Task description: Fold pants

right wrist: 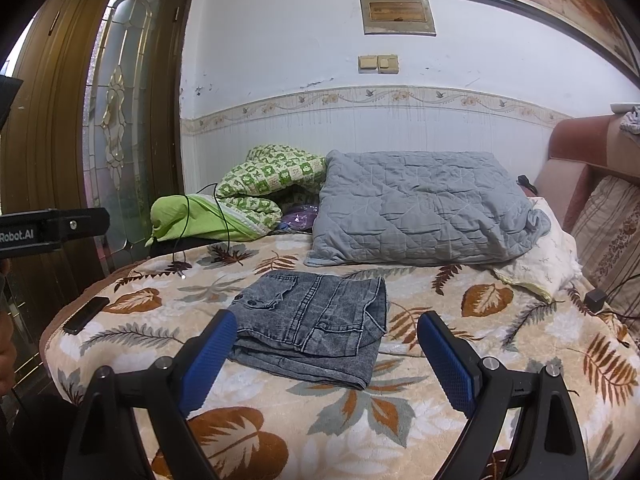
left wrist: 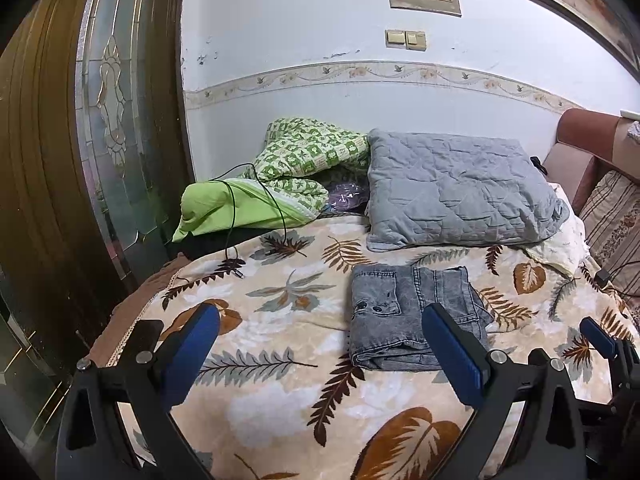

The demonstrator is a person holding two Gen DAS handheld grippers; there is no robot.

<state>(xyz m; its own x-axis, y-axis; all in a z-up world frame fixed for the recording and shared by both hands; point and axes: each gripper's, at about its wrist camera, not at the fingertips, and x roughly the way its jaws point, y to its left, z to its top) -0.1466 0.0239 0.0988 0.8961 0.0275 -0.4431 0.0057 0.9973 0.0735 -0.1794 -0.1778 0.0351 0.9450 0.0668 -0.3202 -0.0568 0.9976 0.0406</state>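
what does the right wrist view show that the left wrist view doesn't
Only the right wrist view shows a dark phone near the bed's left edge, and the left tool's body at its left border. Only the left wrist view shows the right hand-held gripper's blue fingertip at its right side. Both show the folded jeans on the leaf-print blanket, the grey quilt, the green bedding, the black cable, and each view's own open jaws.

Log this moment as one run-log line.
stage: fold looks done | pants: folded compact, flat on leaf blanket | left gripper: open, empty | right gripper: open, empty, above blanket
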